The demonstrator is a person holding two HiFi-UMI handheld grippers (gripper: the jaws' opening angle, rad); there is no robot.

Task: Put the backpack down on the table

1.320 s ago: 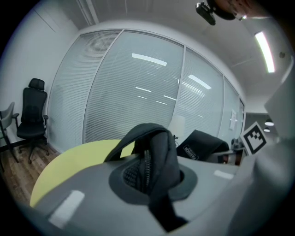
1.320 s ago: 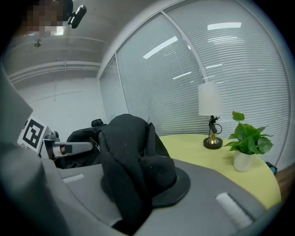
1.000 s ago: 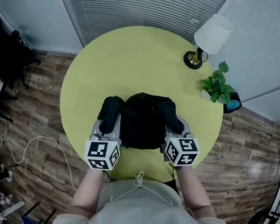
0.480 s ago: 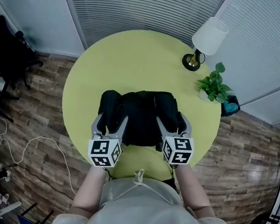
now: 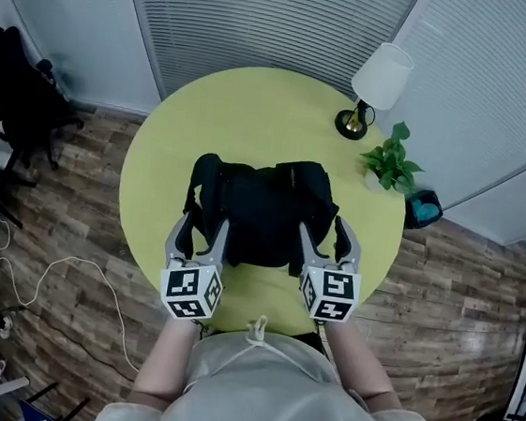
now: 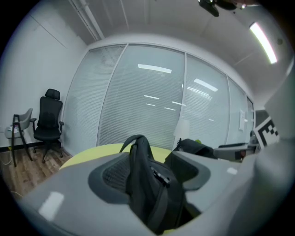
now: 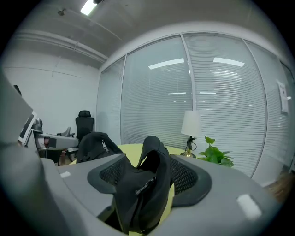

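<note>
On the round yellow-green table (image 5: 256,110) the black backpack (image 5: 261,209) lies near the person. Left gripper (image 5: 203,224): jaws apart, gripping nothing, left strap (image 6: 143,175) loose between them. Right gripper (image 5: 324,233): jaws closing, right strap (image 7: 147,189) between them, unpinched. Lamp (image 5: 376,86) and plant (image 5: 389,164) stand far right.

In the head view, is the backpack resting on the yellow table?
Yes, the black backpack lies on the round yellow table, toward the edge nearest the person.

Black backpack (image 5: 261,212) lies slumped on the round yellow-green table (image 5: 256,110), straps toward the near edge
</note>
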